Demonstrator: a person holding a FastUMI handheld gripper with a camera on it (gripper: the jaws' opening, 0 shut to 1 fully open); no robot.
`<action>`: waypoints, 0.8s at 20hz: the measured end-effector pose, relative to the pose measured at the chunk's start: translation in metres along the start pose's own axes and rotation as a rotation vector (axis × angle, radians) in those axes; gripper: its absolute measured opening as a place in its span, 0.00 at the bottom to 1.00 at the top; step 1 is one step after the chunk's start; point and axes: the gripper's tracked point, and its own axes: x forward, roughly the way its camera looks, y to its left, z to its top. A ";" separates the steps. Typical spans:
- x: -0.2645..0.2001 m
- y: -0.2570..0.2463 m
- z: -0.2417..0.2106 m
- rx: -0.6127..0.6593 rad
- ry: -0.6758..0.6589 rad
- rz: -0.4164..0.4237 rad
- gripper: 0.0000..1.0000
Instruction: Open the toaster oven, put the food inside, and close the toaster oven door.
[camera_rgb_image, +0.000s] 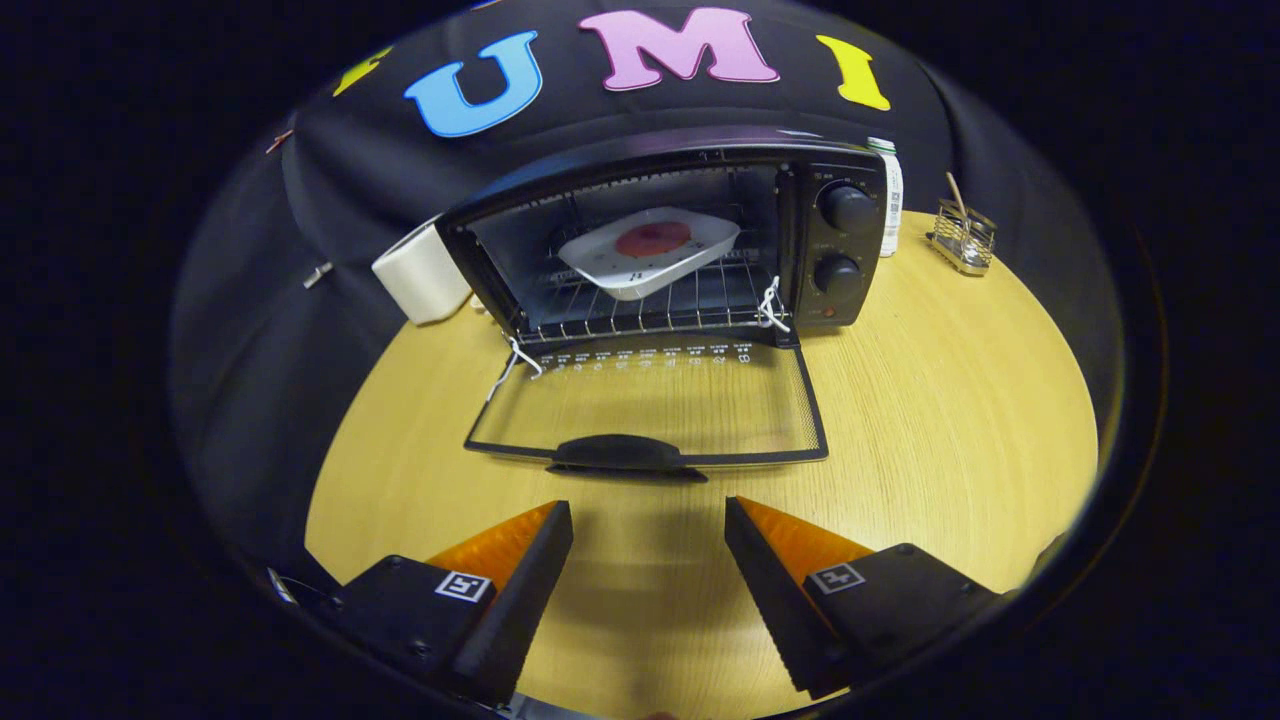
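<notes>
On the bench, the oven (660, 240) stands with its door (650, 400) dropped flat and the food tray (650, 250) inside.

From the gripper view, the gripper (648, 525) hangs over the near edge of the bench (950, 430), its fingers spread wide with nothing between them; the door's dark handle (620, 455) lies just ahead of them. Beyond the door, the white tray with a round red piece of food (652, 238) sits tilted on the wire rack (650, 305), toward the back of the oven. Two knobs (845, 240) stack on the oven's panel. A white box (425, 272) touches the oven's other side near the bench's far edge. A white bottle (888, 195) stands behind the panel side, and a small wire holder (962, 238) sits near the far edge, apart from the oven.
</notes>
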 end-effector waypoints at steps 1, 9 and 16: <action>0.004 -0.001 -0.004 -0.014 0.007 -0.024 0.99; 0.041 -0.019 -0.014 -0.113 0.027 -0.163 0.99; 0.062 -0.007 -0.001 -0.170 -0.008 -0.161 1.00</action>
